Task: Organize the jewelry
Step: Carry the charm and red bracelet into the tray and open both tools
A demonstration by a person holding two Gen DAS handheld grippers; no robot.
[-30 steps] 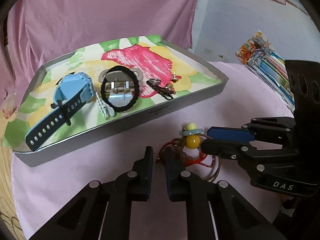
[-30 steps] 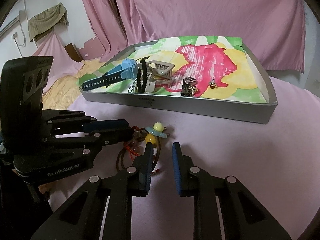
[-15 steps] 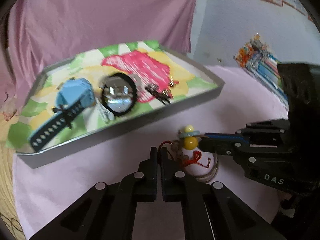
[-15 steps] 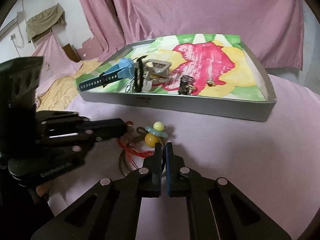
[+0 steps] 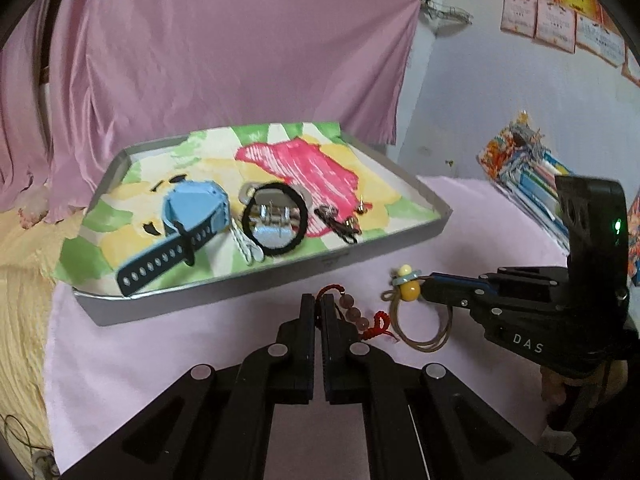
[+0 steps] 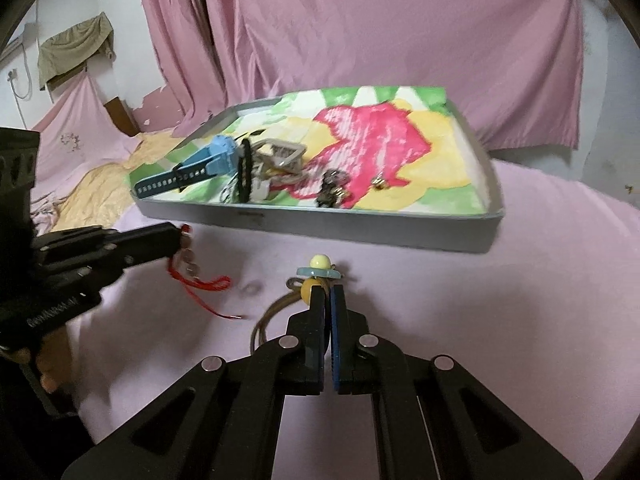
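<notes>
Left wrist: left gripper (image 5: 319,308) jaws pinch red bracelet (image 5: 352,314); right gripper (image 6: 327,300) jaws pinch cord necklace (image 6: 316,276).

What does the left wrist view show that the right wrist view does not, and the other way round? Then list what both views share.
Only the left wrist view: a stack of colourful books at the right and paper sheets pinned on the wall.

Only the right wrist view: an olive cloth hung on the wall and yellow fabric beyond the table.

Both: the tray with the blue watch, the left gripper shut on the red bead bracelet, and the right gripper shut on the yellow bead cord.
</notes>
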